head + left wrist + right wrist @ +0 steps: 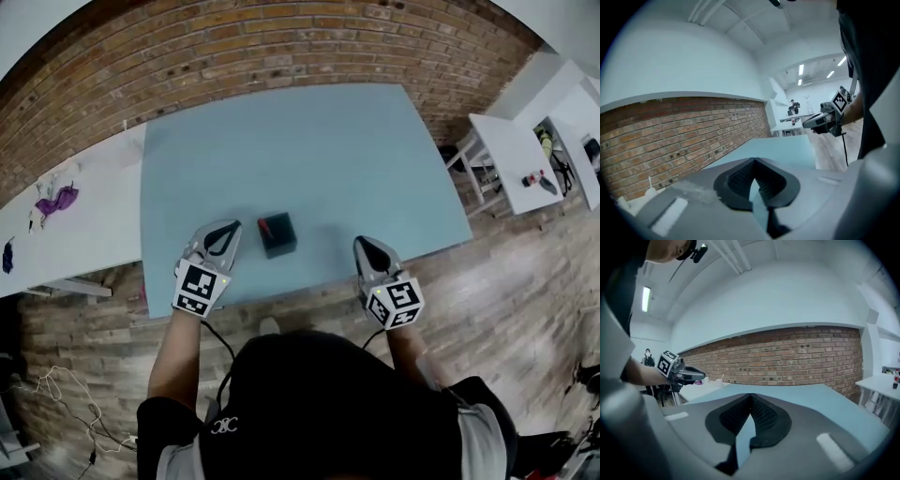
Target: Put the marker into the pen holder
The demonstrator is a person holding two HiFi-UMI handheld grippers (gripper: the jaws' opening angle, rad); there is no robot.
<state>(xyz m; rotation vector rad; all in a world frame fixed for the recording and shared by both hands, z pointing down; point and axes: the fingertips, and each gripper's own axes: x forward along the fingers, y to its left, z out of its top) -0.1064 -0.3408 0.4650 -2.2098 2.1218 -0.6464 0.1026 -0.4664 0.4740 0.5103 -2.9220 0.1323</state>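
One blue table [300,150], one pen holder [277,234], two grippers: left gripper [228,230], right gripper [364,246].

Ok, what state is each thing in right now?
Left gripper: shut, empty.
Right gripper: shut, empty.
Small black square pen holder: upright on the light blue table, between the grippers.
Red marker: apparently inside the holder, only a red end showing.

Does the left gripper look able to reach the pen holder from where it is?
Probably yes: the left gripper sits right beside the pen holder, only table between them, though its shut jaws would need opening.
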